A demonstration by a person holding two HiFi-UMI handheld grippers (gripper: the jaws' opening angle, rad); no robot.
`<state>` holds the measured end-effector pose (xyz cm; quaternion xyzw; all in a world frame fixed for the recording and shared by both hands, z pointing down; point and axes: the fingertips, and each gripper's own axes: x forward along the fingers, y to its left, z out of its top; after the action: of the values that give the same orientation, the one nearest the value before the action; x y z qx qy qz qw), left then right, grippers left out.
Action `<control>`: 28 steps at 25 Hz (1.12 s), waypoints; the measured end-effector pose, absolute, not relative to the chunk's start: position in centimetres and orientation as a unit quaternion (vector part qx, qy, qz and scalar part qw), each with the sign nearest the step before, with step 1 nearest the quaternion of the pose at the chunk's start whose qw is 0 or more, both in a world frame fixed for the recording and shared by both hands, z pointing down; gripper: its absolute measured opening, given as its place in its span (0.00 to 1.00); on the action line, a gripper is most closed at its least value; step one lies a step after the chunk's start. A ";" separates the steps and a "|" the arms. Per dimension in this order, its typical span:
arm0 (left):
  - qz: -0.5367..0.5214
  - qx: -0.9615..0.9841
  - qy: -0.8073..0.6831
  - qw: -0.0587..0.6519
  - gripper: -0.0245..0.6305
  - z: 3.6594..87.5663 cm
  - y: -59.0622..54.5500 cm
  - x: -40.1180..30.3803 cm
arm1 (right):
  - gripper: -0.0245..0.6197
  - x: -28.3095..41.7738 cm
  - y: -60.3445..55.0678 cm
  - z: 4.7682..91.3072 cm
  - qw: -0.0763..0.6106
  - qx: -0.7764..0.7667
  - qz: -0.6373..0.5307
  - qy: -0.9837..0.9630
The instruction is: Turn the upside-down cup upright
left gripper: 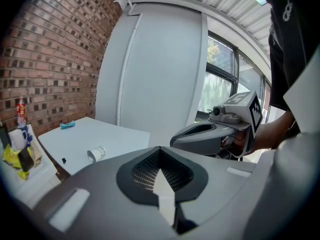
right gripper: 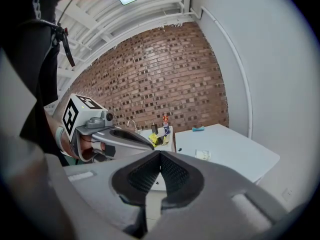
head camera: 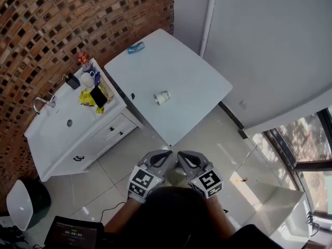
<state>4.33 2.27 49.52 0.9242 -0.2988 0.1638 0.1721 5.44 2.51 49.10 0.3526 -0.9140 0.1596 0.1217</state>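
Observation:
A small white paper cup (head camera: 162,97) lies on its side on the white table (head camera: 192,71), and also shows as the cup (left gripper: 96,154) in the left gripper view and as the cup (right gripper: 202,155) in the right gripper view. My two grippers are held side by side above the tiled floor, short of the table's near corner and well away from the cup. The left gripper (head camera: 166,155) has its jaws together with nothing between them. The right gripper (head camera: 182,156) is likewise shut and empty. Both point toward the table.
A white sink cabinet (head camera: 57,134) with a faucet (head camera: 41,102), bottles and a yellow packet stands left of the table. A blue item (head camera: 136,47) lies at the table's far corner. A bin (head camera: 23,204) and a dark screen (head camera: 72,232) are at lower left.

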 end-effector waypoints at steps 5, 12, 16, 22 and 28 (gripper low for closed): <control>0.164 0.919 -0.320 0.163 0.06 49.2 1.0 5.1 | 0.03 6.3 1.2 48.7 0.117 0.334 0.154 -0.923; 0.160 0.912 -0.339 0.167 0.06 48.9 -0.1 6.2 | 0.03 7.5 -0.1 48.5 0.117 0.315 0.151 -0.930; 0.157 0.908 -0.350 0.167 0.06 48.7 -0.9 6.1 | 0.03 7.8 -1.0 48.3 0.120 0.313 0.150 -0.930; 0.147 0.906 -0.359 0.170 0.06 48.7 -2.4 5.7 | 0.03 8.1 -2.6 48.0 0.126 0.308 0.148 -0.931; 0.139 0.908 -0.353 0.175 0.06 49.0 -4.3 5.2 | 0.03 8.6 -4.8 49.2 0.134 0.327 0.156 -0.923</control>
<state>5.16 -4.34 49.04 0.9085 -0.3529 0.1394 0.1752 8.59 -4.79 49.19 0.3265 -0.9225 0.1560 0.1341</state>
